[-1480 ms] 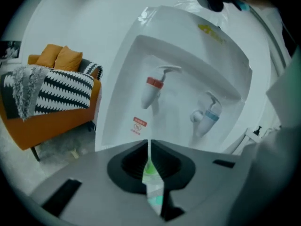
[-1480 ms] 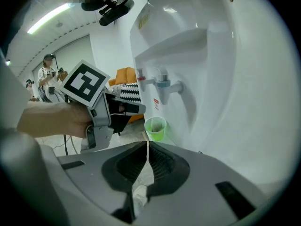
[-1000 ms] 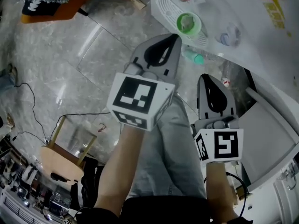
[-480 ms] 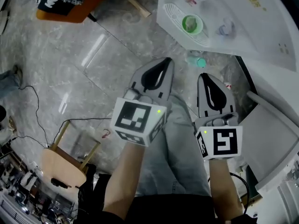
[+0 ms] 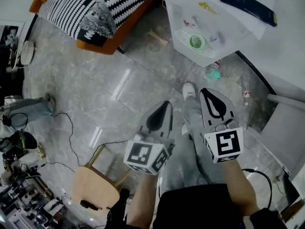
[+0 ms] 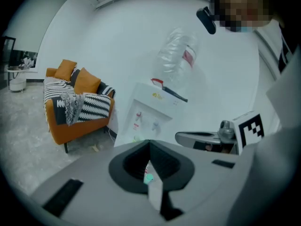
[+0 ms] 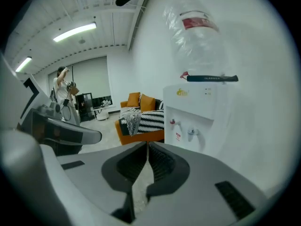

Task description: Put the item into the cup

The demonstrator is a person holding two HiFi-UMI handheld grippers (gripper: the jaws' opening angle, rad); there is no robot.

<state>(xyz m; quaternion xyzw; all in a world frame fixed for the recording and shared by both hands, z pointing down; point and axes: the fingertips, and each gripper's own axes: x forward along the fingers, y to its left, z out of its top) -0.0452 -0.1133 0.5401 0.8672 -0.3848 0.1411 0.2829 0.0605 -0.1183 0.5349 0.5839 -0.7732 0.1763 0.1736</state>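
**Grippers.** We find the left gripper (image 5: 166,106) and the right gripper (image 5: 208,94) both with jaws together at the tips and nothing between them. They are held side by side above the person's legs, pointing towards the water dispenser (image 5: 224,27).

**Change noted.** Over the last second the dispenser has shrunk from filling the upper right of the head view to a small block near the top edge. The orange sofa (image 5: 119,37) and more of the floor have come into view. We judge that the person has risen or drawn back, carrying both grippers away from the work.

The green cup (image 5: 196,42) stands on the dispenser's drip tray, well apart from either gripper. The item, which we take to be the small teal-capped thing (image 5: 215,75), lies on the floor just beside the dispenser's base, outside the cup.

**Meaning for the task.** Nothing is picked up yet, so an approach and a grasp are still needed.

**Markings.**
- The water bottle (image 7: 200,36) carries a red label, with lettering too blurred to read.
- The dispenser front shows a yellow logo (image 7: 182,92), also illegible.
- The dark strip (image 7: 211,78) on top of the dispenser has tiny pale print we cannot make out.
- Each gripper's cube shows black-and-white square markers.
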